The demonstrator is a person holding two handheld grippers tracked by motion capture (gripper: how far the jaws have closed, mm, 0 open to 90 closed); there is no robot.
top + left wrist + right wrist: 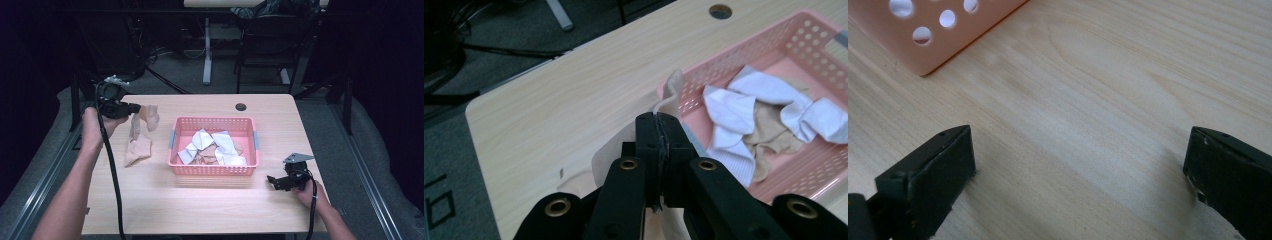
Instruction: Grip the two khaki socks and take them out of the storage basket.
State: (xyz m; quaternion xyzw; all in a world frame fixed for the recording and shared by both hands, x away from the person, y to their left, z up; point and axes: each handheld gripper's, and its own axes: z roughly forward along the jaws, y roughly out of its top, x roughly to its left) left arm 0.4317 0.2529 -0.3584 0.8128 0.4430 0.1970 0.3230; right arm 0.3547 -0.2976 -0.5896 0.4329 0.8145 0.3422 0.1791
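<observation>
The left gripper pinched a limp beige stocking draped onto the pale wood-grain table, left of the perforated pink basket. The right gripper rested wide-jawed, holding nothing.

a limp beige sock hangs stretched, its lower end bunched on the table left of the basket.
</observation>
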